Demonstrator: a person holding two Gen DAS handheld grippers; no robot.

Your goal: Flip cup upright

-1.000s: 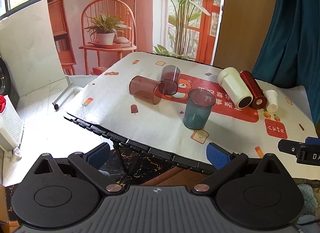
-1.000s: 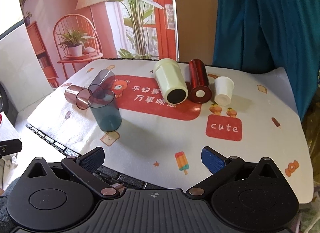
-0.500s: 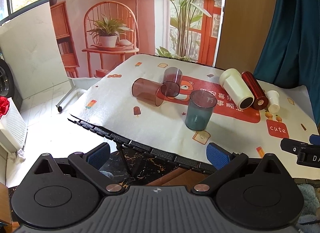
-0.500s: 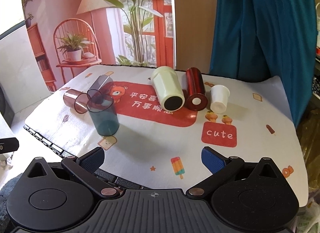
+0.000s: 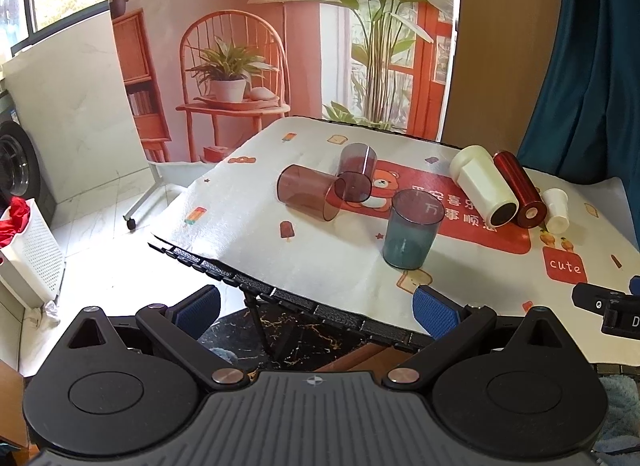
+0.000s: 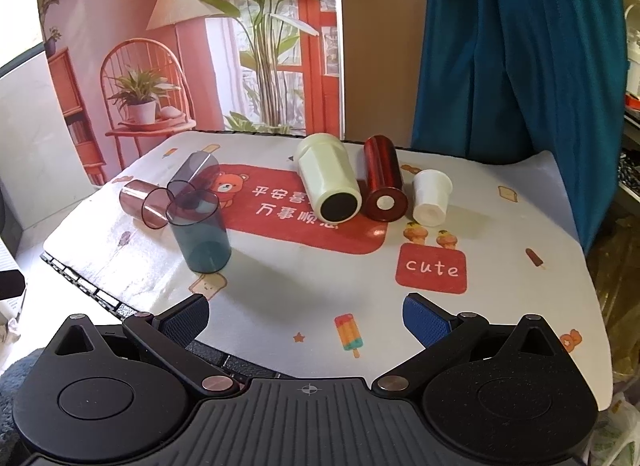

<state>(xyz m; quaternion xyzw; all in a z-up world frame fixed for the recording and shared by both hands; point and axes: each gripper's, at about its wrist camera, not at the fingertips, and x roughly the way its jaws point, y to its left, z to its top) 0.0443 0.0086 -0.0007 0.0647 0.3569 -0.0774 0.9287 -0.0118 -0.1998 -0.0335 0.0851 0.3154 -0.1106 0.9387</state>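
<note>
Left view: left gripper (image 5: pixel 315 308) fingers spread wide, empty, short of the surface (image 5: pixel 248 221). Blue cup (image 5: pixel 412 234) upright; two tinted cups (image 5: pixel 310 191) lie behind it.

Right view: right gripper (image 6: pixel 307 316) fingers apart, empty. Cream cup (image 6: pixel 330 183), red cup (image 6: pixel 383 183) and white cup (image 6: pixel 430 195) lie side by side.

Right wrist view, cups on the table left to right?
Brown clear cup → blue-grey cup → cream cup → red cup → small white cup. The purple cup overlaps, so skipped.

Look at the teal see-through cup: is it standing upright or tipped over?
Upright. The teal cup stands on its base on the tablecloth, its open rim facing up, apart from both grippers.
</note>
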